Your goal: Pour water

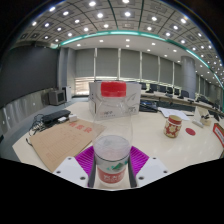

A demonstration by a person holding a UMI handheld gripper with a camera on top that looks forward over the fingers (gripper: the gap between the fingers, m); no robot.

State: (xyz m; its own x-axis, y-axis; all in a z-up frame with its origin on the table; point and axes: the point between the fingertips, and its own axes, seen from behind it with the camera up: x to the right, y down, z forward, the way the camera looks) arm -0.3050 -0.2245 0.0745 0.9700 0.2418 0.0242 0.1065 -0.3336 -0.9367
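A clear plastic cup (112, 160) with a red and green label stands upright between my gripper's (112, 172) two fingers, lifted above the white table (150, 130). Both purple pads (87, 158) press against its sides, so the gripper is shut on the cup. A red patterned cup (174, 125) stands on the table ahead to the right. I cannot tell how much water is in the held cup.
A white box with a red label (113, 101) stands at the table's far middle. A brown cardboard sheet (58, 137) lies to the left, dark equipment (52, 117) behind it. Desks and monitors (175, 95) fill the office beyond.
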